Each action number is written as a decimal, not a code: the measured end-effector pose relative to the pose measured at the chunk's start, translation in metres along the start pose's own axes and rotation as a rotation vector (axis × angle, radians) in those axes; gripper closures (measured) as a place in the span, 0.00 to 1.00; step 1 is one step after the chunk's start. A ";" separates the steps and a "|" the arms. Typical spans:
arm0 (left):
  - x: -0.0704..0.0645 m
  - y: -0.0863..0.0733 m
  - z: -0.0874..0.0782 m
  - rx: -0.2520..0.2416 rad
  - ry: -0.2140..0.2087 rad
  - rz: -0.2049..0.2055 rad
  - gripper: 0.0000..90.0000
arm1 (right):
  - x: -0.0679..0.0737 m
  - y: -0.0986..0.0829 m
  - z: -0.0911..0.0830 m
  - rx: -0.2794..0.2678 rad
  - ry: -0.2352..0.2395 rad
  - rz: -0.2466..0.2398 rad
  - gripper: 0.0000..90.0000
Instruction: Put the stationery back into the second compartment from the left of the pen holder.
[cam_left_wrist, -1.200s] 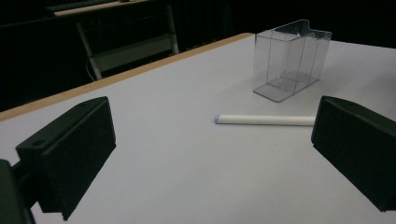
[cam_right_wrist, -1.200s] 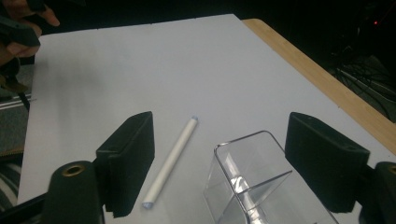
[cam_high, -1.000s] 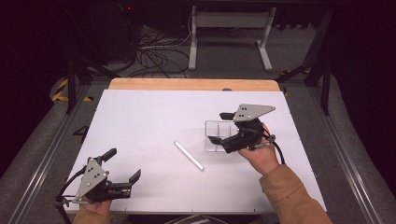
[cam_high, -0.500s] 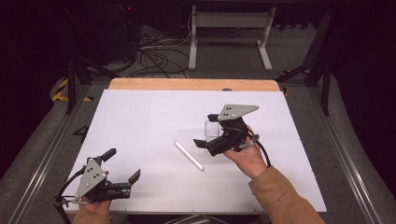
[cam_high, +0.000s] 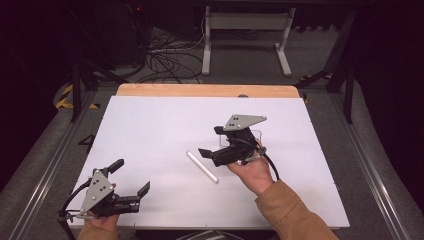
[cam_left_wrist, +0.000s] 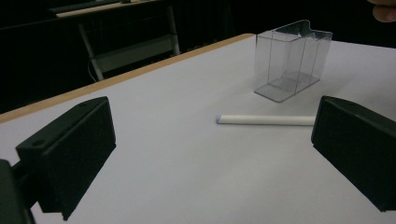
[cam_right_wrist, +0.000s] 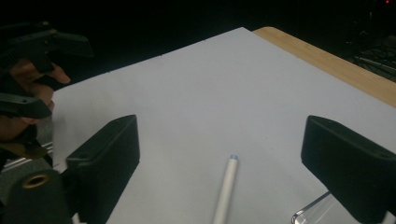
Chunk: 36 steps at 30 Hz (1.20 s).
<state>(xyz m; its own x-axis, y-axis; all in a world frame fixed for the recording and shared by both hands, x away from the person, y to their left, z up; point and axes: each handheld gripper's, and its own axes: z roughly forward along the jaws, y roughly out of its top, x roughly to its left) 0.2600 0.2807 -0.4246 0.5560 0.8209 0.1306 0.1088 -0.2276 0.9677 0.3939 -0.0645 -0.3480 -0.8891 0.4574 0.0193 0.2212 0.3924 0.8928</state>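
Right gripper (cam_high: 212, 141) shifted toward white stick (cam_high: 202, 166), fingers spread, left gripper (cam_high: 131, 177) likewise, clear box (cam_left_wrist: 292, 60) unobstructed.

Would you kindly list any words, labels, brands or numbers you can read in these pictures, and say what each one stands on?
There are none to read.
White stick: plain, no print visible.
Clear plastic box: no label or marking.
Left gripper and right gripper: black jaws and grey plates, no lettering.
White table: unmarked.
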 end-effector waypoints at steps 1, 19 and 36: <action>0.000 0.000 0.000 0.001 -0.001 -0.002 0.01 | 0.001 0.000 0.001 0.011 -0.012 -0.012 0.21; 0.001 0.000 0.000 0.000 0.000 0.004 0.01 | 0.008 -0.010 0.061 0.312 -0.076 0.039 0.34; 0.001 0.000 -0.001 -0.003 -0.002 0.005 0.01 | 0.010 -0.025 0.104 0.547 -0.102 0.019 0.46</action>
<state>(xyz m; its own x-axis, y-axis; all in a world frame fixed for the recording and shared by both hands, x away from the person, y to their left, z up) 0.2602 0.2820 -0.4245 0.5581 0.8187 0.1350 0.1034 -0.2301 0.9677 0.4212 0.0133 -0.4167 -0.8454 0.5331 -0.0347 0.4373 0.7279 0.5281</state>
